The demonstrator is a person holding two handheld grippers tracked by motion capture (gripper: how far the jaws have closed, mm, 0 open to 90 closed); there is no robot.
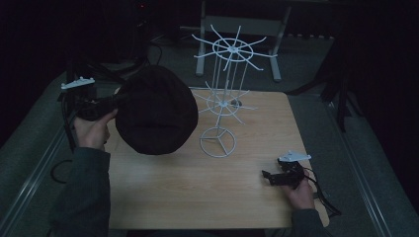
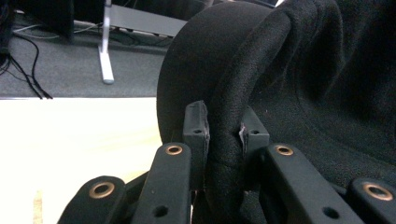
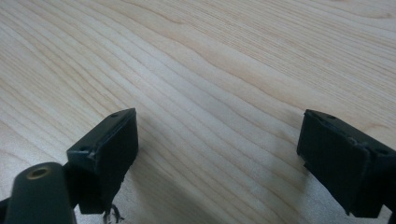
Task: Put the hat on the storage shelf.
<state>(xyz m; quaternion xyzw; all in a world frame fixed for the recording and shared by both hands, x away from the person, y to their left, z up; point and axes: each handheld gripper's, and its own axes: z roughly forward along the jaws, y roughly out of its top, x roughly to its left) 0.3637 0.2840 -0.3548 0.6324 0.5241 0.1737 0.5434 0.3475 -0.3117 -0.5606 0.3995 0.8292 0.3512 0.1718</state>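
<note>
left gripper [image 2: 223, 128] clamped tight, right gripper [image 3: 217, 154] wide apart.

No lettering, label, brand, number or sign can be read on anything here, in any view.

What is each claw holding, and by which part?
The left claw pinches the black hat by its folded edge. The right claw is open over the table, holding nothing.
</note>
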